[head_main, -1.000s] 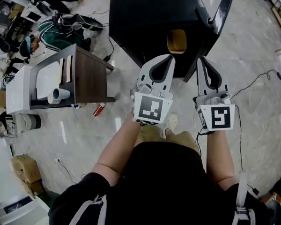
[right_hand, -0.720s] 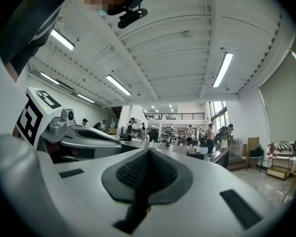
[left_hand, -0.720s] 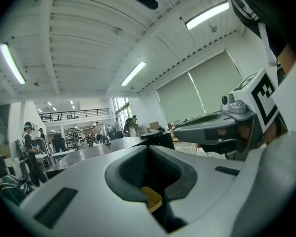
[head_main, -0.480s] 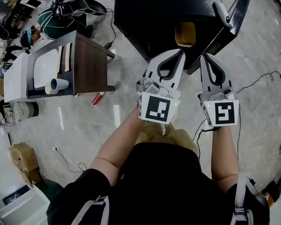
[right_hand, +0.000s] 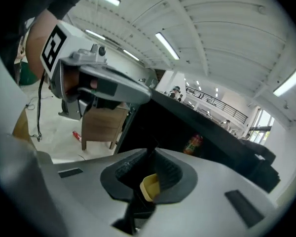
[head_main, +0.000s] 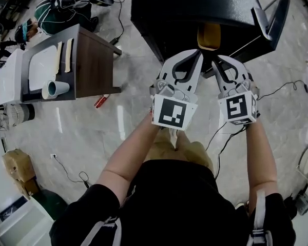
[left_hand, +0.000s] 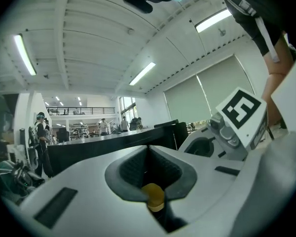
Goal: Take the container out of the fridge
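While the person stands facing the black fridge (head_main: pixel 195 9), both tongs are held out side by side toward its open front, and the door (head_main: pixel 274 14) is swung out beyond the right-hand pair. The left tongs (head_main: pixel 195 54) have their jaws pressed together with nothing between them. The right tongs (head_main: pixel 215 59), just beside them, are closed and empty as well.

Seen from the right tongs, a container (right_hand: pixel 193 143) in red-orange and green sits in the dark of the fridge, ahead of the tips, slightly to their right and clear of them. From above, a yellowish shape (head_main: pixel 209 36) shows in the opening just past both sets of tips, though I cannot tell what it is.

Well off to the left tongs' side stands a brown side table (head_main: pixel 90 60) with a pale cup (head_main: pixel 54 89) lying on it.
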The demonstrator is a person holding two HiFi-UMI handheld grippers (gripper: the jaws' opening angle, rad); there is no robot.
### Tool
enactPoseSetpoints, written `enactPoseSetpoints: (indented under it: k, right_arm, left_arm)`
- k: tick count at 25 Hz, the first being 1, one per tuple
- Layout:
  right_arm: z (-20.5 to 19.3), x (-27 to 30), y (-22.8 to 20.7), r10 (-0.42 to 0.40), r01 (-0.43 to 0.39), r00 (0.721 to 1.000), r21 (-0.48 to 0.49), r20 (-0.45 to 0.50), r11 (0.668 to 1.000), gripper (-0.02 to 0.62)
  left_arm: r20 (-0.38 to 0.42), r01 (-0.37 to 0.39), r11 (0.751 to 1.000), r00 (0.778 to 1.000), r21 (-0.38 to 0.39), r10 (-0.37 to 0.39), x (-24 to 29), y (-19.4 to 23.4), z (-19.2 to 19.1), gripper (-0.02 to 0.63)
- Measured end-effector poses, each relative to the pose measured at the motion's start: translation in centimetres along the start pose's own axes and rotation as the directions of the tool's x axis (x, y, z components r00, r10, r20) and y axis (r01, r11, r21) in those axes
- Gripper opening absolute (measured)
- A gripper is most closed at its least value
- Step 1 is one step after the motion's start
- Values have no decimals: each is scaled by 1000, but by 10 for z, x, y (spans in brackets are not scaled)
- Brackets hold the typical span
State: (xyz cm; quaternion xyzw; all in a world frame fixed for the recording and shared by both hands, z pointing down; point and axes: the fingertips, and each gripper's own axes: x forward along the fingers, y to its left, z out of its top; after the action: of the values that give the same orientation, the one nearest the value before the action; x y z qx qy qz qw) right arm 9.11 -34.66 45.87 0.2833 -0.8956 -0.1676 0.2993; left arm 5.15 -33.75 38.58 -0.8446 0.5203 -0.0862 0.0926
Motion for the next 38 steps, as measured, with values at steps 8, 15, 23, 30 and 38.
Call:
enactPoseSetpoints:
  k: [8,15,23,30,38]
  right_arm:
    - [-48,58,17,90,-117,976,-129,-199,985,131]
    - [-90,104,26,108,-200,935,-250,-337,948,143]
    - [-132,144,29,147,-278,877,-234,-457,932,143]
    - [-163,168,33,163,-344,821,-246,-548,906,143]
    - [-199,191,37,193,-393,764,-207,-616,896,143]
  left_arm:
    - [10,-17,1000,1000,-24,17,0,13,-13,25]
    - [0,-21,999,1000,-36,21,-3,17,-30,25]
    - [-25,-19,999,1000,-49,18,-9,23,-47,25]
    - [-39,-18,997,999,-69,16,-13,30,-60,25]
    - [-65,-32,995,998,-90,26,-18,45,-78,25]
